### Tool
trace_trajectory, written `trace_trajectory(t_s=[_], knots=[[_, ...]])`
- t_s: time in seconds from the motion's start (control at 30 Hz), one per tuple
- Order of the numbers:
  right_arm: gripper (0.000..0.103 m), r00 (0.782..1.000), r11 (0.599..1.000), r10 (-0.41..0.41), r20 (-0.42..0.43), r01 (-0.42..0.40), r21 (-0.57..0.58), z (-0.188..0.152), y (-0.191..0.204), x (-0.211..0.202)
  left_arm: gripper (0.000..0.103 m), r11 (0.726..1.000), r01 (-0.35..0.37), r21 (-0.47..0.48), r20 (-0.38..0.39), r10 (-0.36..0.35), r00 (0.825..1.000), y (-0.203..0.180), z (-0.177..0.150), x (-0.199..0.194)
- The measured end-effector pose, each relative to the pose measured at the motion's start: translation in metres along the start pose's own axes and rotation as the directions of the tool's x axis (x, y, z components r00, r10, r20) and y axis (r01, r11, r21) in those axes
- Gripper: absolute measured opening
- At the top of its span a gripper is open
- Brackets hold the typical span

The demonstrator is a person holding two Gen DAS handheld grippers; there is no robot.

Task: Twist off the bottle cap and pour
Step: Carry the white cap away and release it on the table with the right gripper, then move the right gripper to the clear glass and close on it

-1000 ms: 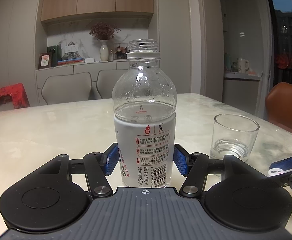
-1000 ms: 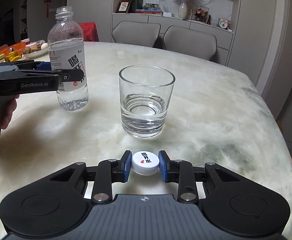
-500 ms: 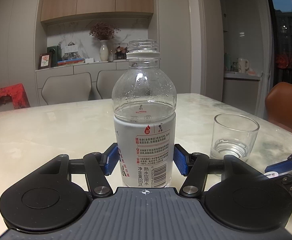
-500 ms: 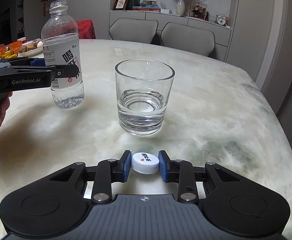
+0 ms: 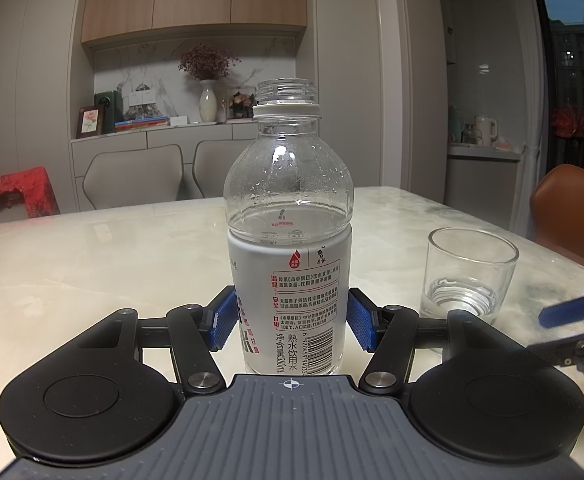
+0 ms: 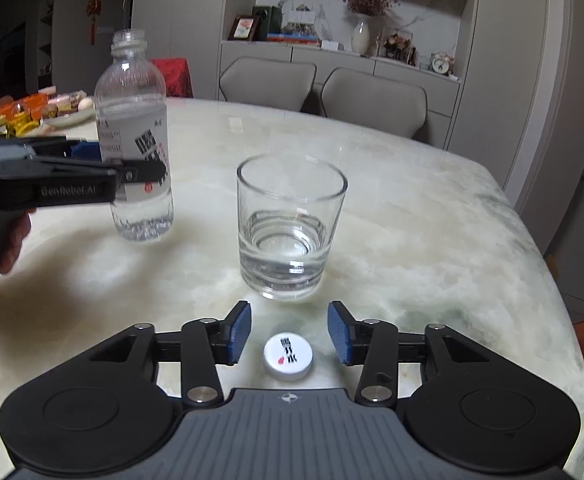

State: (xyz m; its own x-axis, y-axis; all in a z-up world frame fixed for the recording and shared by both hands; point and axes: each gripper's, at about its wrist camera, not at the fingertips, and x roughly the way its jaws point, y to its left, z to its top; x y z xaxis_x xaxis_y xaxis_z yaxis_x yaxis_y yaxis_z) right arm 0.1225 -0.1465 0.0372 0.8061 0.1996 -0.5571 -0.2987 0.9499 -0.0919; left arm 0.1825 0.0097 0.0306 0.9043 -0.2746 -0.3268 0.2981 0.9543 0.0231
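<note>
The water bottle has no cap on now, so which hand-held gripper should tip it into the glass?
Left. The left hand-held gripper already has the water bottle between its opening jaws; the right hand-held gripper is letting go of the cap near the glass.

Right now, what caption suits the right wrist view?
Right gripper opening around the white cap lying on the marble table, glass just beyond.

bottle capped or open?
Open: the water bottle's threaded neck is bare; its white cap lies on the marble table.
</note>
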Motion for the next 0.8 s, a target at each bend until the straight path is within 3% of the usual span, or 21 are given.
trace_trajectory(t_s=[0.3,0.4,0.5,0.57,0.6,0.8], knots=[[0.065,0.988,0.999,-0.007,0.155,0.015,-0.05,0.01,0.007,-0.027,0.068,1.0,-0.005,-0.001,0.009,0.005,1.0,0.001,0.0,0.001],[0.065,0.984,0.997,-0.011,0.176,0.025,-0.077,0.011,0.01,-0.028,0.069,1.0,-0.012,0.003,0.012,0.012,1.0,-0.001,0.001,0.002],[0.076,0.982,0.994,-0.021,0.188,0.04,-0.097,0.01,0.013,-0.027,0.072,0.999,-0.039,0.03,0.025,0.038,0.999,-0.006,0.002,0.003],[0.083,0.981,0.995,-0.032,0.193,0.05,-0.091,0.009,0.013,-0.023,0.086,0.998,-0.044,0.054,0.034,0.042,0.999,-0.01,0.002,0.002],[0.085,0.981,0.995,-0.036,0.193,0.054,-0.084,0.009,0.013,-0.02,0.086,0.997,-0.045,0.062,0.042,0.043,0.998,-0.011,0.002,0.002],[0.085,0.984,0.997,-0.048,0.172,0.057,-0.045,0.013,0.006,0.002,0.086,0.989,-0.057,0.138,0.068,0.048,0.997,-0.024,0.002,0.002]])
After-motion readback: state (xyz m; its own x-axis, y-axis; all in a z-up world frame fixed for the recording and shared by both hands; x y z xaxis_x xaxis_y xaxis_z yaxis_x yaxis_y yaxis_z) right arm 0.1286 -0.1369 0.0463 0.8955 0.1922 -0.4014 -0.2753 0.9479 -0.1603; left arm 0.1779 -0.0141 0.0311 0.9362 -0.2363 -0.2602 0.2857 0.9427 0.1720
